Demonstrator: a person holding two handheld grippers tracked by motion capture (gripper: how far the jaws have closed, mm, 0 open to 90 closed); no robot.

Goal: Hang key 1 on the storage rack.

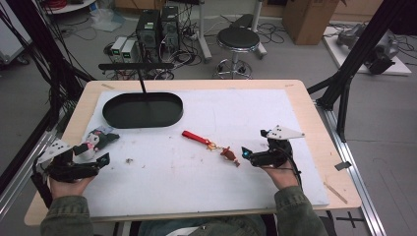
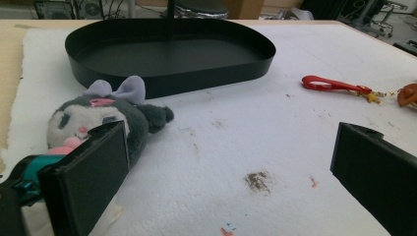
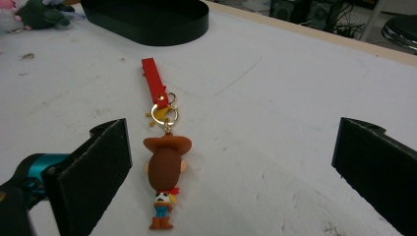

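The keychain (image 3: 164,162), a cowboy figure on a red strap, lies flat on the white worktop (image 1: 221,182), just ahead of the right tool (image 1: 246,154), whose jaws stand released. The left tool (image 1: 101,160), also released, sits beside a plush toy (image 2: 108,115) near the black tray (image 1: 142,115).

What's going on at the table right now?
A person holds two grippers over a white mat. The right gripper, open, is lined up on the cowboy figure keychain with a red strap. The left gripper, open, sits beside the grey plush doll with a lilac bow. The black oval metal tray is empty.
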